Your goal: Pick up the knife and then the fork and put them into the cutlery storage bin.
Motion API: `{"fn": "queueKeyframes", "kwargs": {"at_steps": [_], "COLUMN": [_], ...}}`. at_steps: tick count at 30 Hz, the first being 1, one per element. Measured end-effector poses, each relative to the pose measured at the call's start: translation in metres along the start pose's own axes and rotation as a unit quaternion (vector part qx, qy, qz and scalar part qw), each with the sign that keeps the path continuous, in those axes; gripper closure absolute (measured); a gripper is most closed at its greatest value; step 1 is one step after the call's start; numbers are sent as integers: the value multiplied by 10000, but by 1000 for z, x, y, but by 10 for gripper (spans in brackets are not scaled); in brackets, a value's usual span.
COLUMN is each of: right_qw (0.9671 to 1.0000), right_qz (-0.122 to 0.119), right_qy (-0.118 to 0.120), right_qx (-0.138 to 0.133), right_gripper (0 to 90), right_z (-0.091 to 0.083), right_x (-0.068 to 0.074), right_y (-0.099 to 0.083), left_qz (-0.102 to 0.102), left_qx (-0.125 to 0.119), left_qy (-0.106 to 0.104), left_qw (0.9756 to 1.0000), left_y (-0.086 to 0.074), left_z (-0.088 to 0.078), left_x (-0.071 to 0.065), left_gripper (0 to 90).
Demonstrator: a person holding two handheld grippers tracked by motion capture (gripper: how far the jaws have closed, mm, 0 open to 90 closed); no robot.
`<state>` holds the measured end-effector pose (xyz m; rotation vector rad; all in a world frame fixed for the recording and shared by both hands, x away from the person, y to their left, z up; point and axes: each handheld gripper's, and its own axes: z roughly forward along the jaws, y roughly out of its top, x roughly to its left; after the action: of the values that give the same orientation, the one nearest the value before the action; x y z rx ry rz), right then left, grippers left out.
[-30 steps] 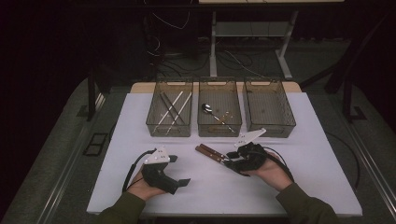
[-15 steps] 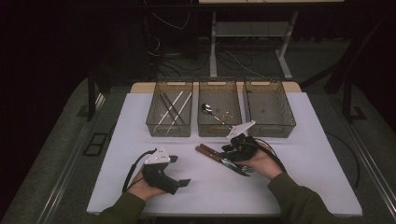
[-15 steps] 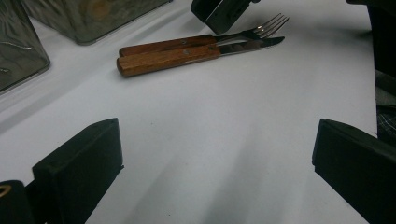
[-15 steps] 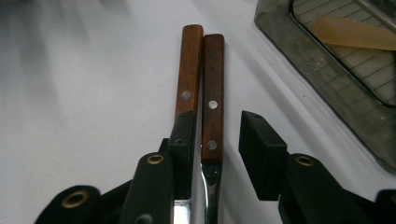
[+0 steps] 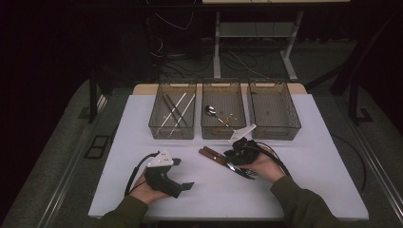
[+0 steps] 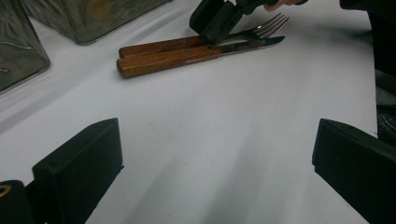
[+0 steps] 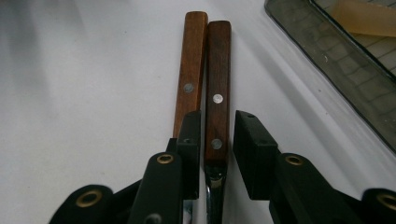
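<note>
A fork (image 5: 247,172) and a knife (image 5: 214,156), both with wooden handles, lie side by side on the white table (image 5: 309,161). My right gripper (image 5: 235,154) is down over them at the handles' metal end. In the right gripper view the fork's handle (image 7: 218,70) sits between the jaws of the right gripper (image 7: 218,140), with a thin gap on each side. The left jaw rests over the knife's handle (image 7: 191,56). These jaws have just been closing. My left gripper (image 5: 183,173) rests at the front left, open and empty (image 6: 215,158).
Three clear bins stand in a row behind the cutlery. The left bin (image 5: 172,134) holds long sticks, the middle bin (image 5: 223,133) a spoon, and the right bin (image 5: 275,133) looks bare. Bare white table lies between the two hands.
The right hand has shifted left and down onto the cutlery, and its jaws have narrowed around the fork's handle. The left hand has kept still.
</note>
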<state>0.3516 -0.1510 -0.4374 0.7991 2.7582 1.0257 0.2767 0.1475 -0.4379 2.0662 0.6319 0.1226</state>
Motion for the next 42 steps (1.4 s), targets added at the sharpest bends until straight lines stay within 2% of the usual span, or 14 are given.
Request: {"fn": "queueKeyframes", "kwargs": {"at_steps": [2, 5, 9, 10, 18, 23, 26, 36, 39, 42], "right_qw": [9999, 9999, 9994, 9996, 9968, 9932, 9907, 9767, 9734, 9732], "right_qz": [-91, -84, -258, -204, -389, -475, -435, -371, -374, -393], "right_qy": [-77, -26, -78, -13, -55, -56, -75, -89, -131, -151], "right_qx": [76, 80, 199, 216, 691, 1060, 1284, 2113, 2258, 2261], "right_gripper": [729, 729, 732, 733, 735, 737, 738, 760, 767, 768], "right_z": [1, 2, 4, 4, 7, 10, 12, 21, 23, 23], "right_x": [-1, -2, -3, -2, -4, -3, -2, -2, -1, -1], "right_y": [-1, -1, 2, 3, 14, 24, 30, 52, 55, 56], "left_qz": [0, 13, 0, -7, -35, -28, -19, -24, -22, 14], "left_qx": [-2, 10, 8, 3, -19, -18, -6, -7, -6, 18], "left_qy": [2, 4, 2, 3, -1, -9, -14, -18, -15, -18], "left_qw": [10000, 10000, 10000, 10000, 10000, 10000, 10000, 10000, 10000, 10000], "left_y": [0, 0, 0, 0, 0, 0, 0, 0, 0, 0], "left_z": [0, 0, 0, 0, 1, 1, 1, 2, 2, 1], "left_x": [0, 0, 0, 0, -1, -1, -1, -1, -1, 0], "left_gripper": [2, 2, 2, 2, 2, 2, 2, 2, 3, 3]}}
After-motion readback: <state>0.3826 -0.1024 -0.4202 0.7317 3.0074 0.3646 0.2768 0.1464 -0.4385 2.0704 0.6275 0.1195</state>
